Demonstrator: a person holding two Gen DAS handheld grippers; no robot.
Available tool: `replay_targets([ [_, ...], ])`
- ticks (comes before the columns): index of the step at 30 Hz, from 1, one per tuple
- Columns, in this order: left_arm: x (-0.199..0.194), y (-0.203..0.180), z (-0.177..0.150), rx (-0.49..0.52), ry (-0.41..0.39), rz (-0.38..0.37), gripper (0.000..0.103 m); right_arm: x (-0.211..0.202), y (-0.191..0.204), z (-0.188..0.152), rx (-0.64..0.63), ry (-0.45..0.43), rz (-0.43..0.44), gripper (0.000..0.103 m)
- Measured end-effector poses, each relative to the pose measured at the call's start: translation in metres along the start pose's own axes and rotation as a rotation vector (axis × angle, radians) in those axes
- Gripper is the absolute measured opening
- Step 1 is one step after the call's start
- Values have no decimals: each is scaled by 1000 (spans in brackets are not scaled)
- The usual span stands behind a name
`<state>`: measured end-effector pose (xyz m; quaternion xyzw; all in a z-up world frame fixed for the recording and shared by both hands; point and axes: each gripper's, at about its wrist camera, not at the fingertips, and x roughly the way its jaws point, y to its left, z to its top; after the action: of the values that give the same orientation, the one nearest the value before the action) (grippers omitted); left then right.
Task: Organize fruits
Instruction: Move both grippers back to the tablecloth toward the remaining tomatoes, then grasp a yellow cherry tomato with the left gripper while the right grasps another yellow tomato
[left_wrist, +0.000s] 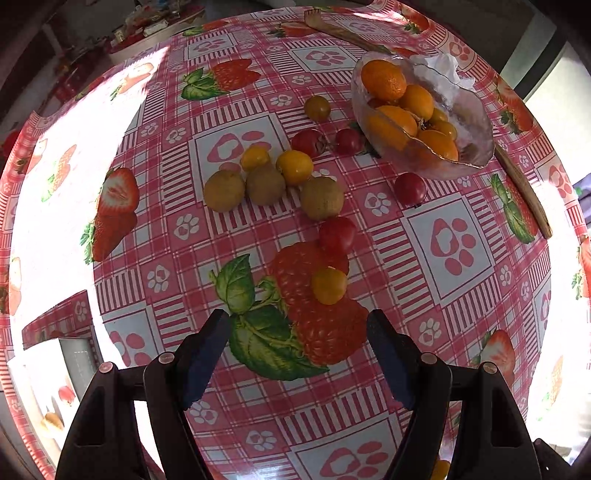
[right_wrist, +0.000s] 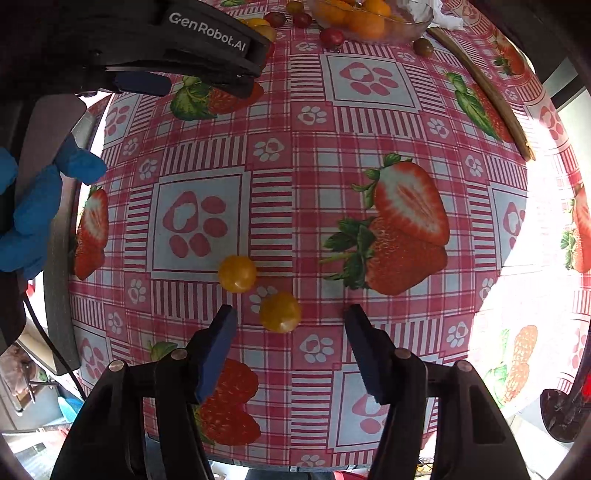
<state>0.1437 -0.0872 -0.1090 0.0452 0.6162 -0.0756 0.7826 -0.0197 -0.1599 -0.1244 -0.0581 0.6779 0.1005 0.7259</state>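
- Right wrist view: my right gripper (right_wrist: 290, 323) is spread wide, empty, a yellow tomato (right_wrist: 280, 312) between its tips, another (right_wrist: 237, 273) just beyond
- My left gripper (left_wrist: 297, 326) is spread too, holding nothing
- Farther off, kiwis (left_wrist: 266, 184) lie loose beside the bowl (left_wrist: 476, 122) of oranges (left_wrist: 383, 80)

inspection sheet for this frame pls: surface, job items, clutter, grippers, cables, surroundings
Surface: round table under a pink strawberry-print cloth, sun glare at the edges.
Job's things: glass bowl holding orange fruit; kiwis, red and yellow tomatoes loose beside it; two yellow tomatoes near the right gripper.
Clutter: crumpled tissue in the bowl; wooden stick behind it.
Grippers: left gripper open, empty; right gripper open, empty.
Cables: dark cable off the table's left edge.
Surroundings: blue-gloved hand; cluttered shelf, blurred.
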Motion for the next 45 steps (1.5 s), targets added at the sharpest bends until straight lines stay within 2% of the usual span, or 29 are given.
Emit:
replay_targets([
  [3, 5, -2, 5, -1, 3, 19, 77, 1, 4, -2, -17, -3, -17, 62],
  [5, 8, -2, 7, -1, 6, 18, 71, 2, 6, -2, -30, -4, -29, 60],
  [7, 8, -3, 7, 4, 2, 23, 71, 6, 25, -4, -35, -4, -42, 58],
  [10, 7, -6, 9, 5, -2, 29, 71, 3, 30, -9, -41, -5, -53, 53],
  [12, 5, -9, 10, 8, -12, 22, 61, 0, 27, -8, -46, -6, -61, 46],
  [14, 6, -17, 17, 25, -16, 16, 46, -1, 27, -8, -53, -9, -65, 40],
  [17, 4, -23, 18, 52, -13, 0, 23, -2, 24, -5, -63, -10, -55, 21],
  [21, -2, -19, 12, 34, -1, -32, 22, -4, 13, -3, 6, -8, 36, 21],
  [26, -19, -8, -7, 19, -4, -56, 22, -13, -6, -2, 91, -11, 96, 21],
  [38, -47, 16, -56, -30, 8, -77, 22, -23, -51, 1, 166, 1, 129, 21],
  [45, -45, 21, -50, -32, -15, -102, 23, -21, -51, 1, 189, 12, 122, 21],
])
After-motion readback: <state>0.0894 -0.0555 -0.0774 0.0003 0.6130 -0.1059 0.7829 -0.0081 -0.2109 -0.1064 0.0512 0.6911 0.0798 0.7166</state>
